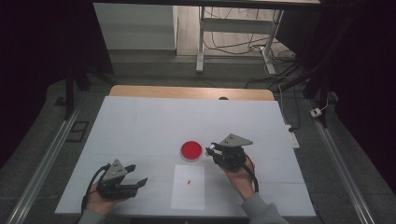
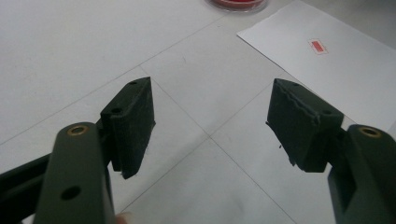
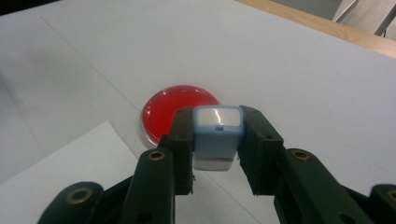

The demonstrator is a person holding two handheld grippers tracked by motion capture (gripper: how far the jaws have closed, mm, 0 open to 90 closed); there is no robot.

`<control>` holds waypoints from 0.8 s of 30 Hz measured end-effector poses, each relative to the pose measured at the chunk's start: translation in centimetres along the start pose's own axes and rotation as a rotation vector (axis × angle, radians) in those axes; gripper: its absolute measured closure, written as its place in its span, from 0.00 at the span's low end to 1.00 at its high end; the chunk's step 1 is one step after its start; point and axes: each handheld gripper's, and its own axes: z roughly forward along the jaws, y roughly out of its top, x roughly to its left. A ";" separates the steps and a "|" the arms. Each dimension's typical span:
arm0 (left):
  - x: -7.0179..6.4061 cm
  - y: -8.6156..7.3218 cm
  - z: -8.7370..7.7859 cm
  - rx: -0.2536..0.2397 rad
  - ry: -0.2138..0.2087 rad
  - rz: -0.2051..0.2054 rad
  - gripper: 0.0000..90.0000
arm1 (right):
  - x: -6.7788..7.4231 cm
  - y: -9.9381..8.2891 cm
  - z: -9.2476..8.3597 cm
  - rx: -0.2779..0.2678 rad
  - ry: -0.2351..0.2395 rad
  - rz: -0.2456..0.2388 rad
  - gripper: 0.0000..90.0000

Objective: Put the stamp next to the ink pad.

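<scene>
A round red dish [image 1: 191, 150] lies mid-table, with a white sheet of paper [image 1: 187, 186] just in front of it bearing a small red mark [image 1: 189, 181]. My right gripper [image 1: 212, 150] hovers right beside the dish, shut on a small blue-and-white stamp block [image 3: 217, 140]; in the right gripper view the red dish [image 3: 173, 105] lies just beyond the block. My left gripper [image 1: 139, 173] rests at the front left of the table, open, nothing between its jaws [image 2: 212, 107]. In the left gripper view, the paper [image 2: 336, 60] and its red mark [image 2: 317, 45] lie ahead to the right.
A white cover spans the table [image 1: 140, 121], with a bare wooden strip [image 1: 187, 92] at the far edge. Beyond stand desk legs and cables on the floor [image 1: 243, 46]. A power strip [image 1: 293, 136] hangs off the table's right side.
</scene>
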 end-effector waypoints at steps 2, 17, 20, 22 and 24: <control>0.0 0.0 0.0 -0.001 0.001 -0.001 0.35 | -0.1 0.0 0.4 0.011 -0.004 -0.007 0.74; 0.2 0.0 0.0 0.004 0.000 -0.001 0.35 | -1.2 0.1 2.9 0.073 -0.015 -0.002 0.74; 0.2 0.0 0.0 0.004 -0.001 -0.002 0.35 | -1.5 0.0 3.2 0.085 -0.016 0.004 0.74; 0.2 0.0 0.1 0.006 -0.002 -0.003 0.35 | -1.6 0.0 3.5 0.088 -0.017 0.004 0.74; 0.2 0.0 0.1 0.007 -0.001 -0.002 0.35 | -1.7 0.0 3.7 0.092 -0.018 0.006 0.74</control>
